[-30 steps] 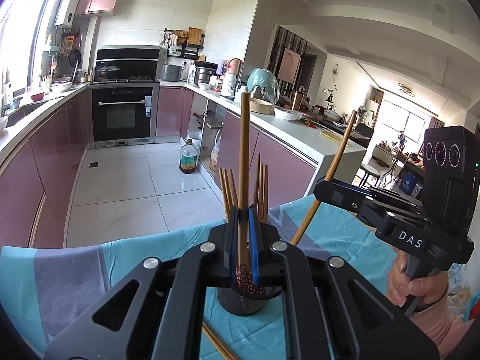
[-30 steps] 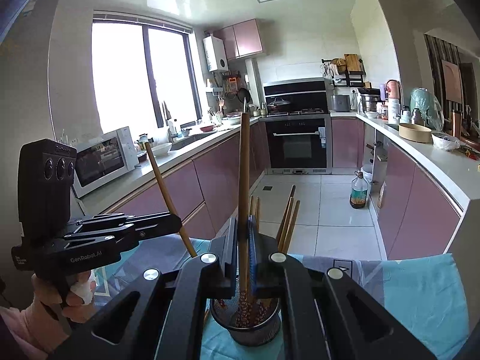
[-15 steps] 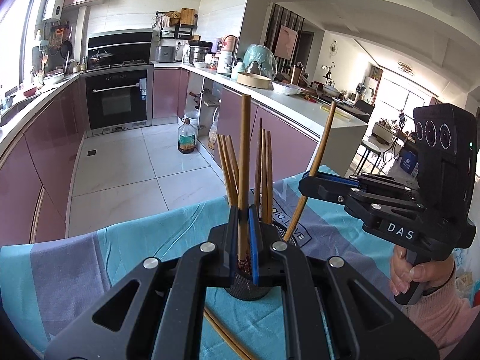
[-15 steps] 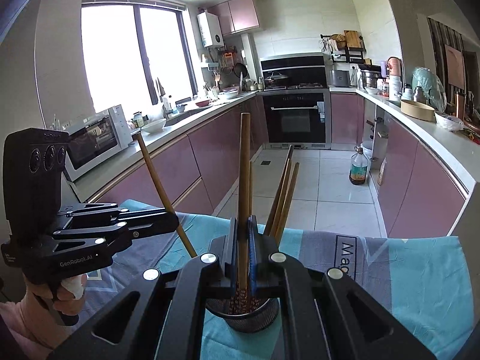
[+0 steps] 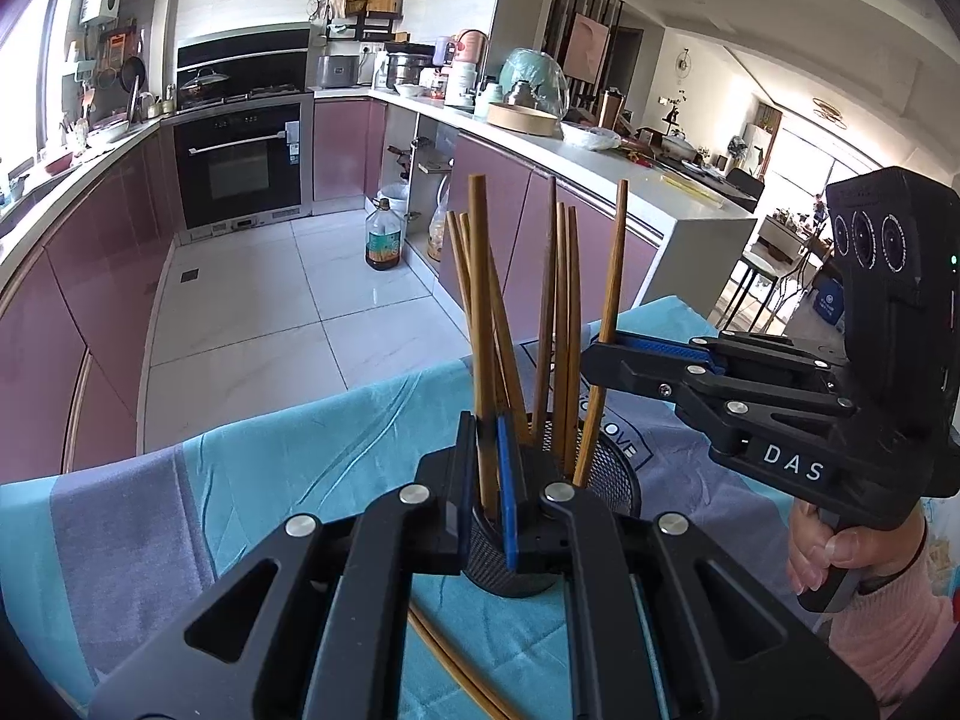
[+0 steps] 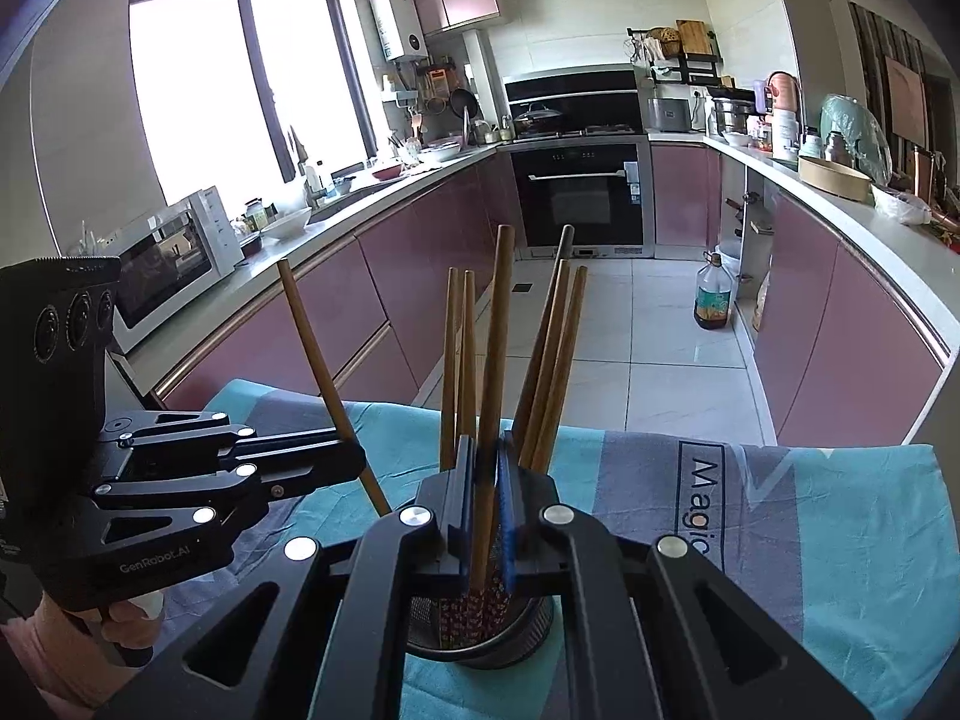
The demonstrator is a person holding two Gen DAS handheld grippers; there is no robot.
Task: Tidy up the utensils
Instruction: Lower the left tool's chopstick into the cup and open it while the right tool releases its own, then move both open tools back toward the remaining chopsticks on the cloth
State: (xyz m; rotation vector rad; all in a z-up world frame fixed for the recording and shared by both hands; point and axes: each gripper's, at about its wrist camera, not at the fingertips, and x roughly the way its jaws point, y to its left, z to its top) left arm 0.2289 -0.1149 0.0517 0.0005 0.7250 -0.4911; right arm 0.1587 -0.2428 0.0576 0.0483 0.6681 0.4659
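A black mesh holder (image 5: 609, 483) stands on the cloth with several brown chopsticks upright in it. My left gripper (image 5: 487, 468) is shut on one chopstick (image 5: 480, 300), held nearly upright with its lower end down at the holder. My right gripper (image 6: 489, 480) is shut on another chopstick (image 6: 495, 360), whose patterned tip sits inside the holder (image 6: 480, 651). Each gripper shows in the other's view: the right gripper (image 5: 600, 354) comes in from the right, the left gripper (image 6: 354, 462) from the left, both just above the holder's rim.
A teal and grey cloth (image 5: 270, 480) covers the table, whose far edge lies just beyond the holder. Loose chopsticks (image 5: 456, 672) lie on the cloth under my left gripper. A person's hand (image 5: 840, 552) holds the right gripper's handle. Kitchen counters and tiled floor lie behind.
Both grippers have sunk and tilted down toward the holder, each with its chopstick still gripped. The chopsticks' lower ends now sit deeper among those in the holder.
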